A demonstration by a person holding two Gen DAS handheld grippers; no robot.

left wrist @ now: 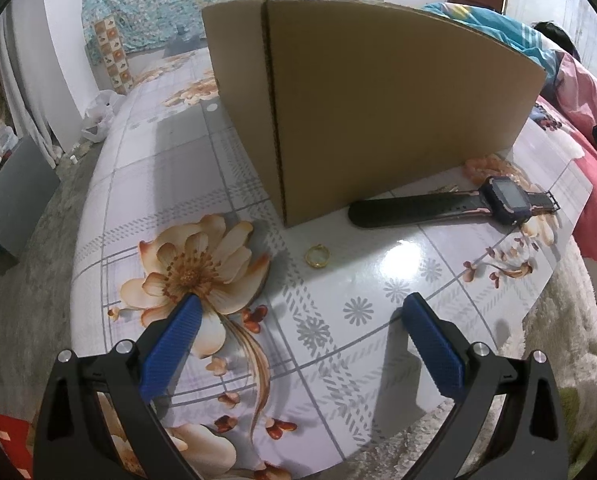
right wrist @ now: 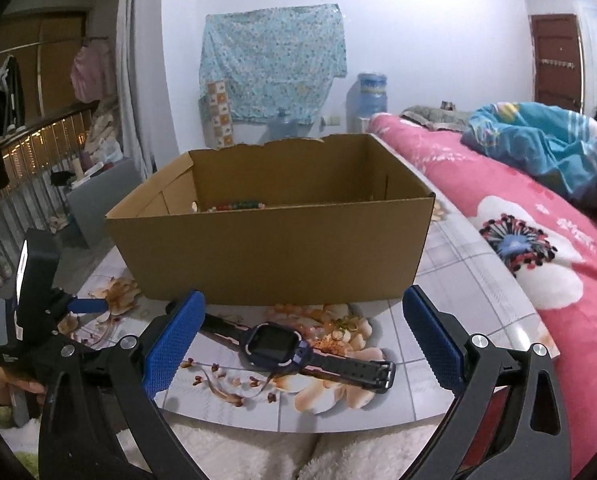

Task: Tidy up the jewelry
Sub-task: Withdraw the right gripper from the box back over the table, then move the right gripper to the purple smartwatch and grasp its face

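Observation:
An open cardboard box (left wrist: 378, 112) stands on the floral table; in the right wrist view the box (right wrist: 274, 248) holds beaded jewelry (right wrist: 234, 205). A gold ring (left wrist: 317, 256) lies on the table in front of the box corner, ahead of my open, empty left gripper (left wrist: 304, 306). A blue smartwatch (left wrist: 506, 196) with a black strap lies by the box. In the right wrist view the watch (right wrist: 276, 344) lies just ahead of my open, empty right gripper (right wrist: 304, 304). Small gold rings (right wrist: 344, 328) lie beside the watch. The left gripper (right wrist: 54, 308) shows at the left.
The table (left wrist: 378, 280) has a glossy floral cover and a rounded edge. A bed with a pink floral blanket (right wrist: 538, 248) runs along the right. A fluffy white rug (right wrist: 298, 452) lies below the table's near edge. A grey box (left wrist: 14, 184) stands on the floor at the left.

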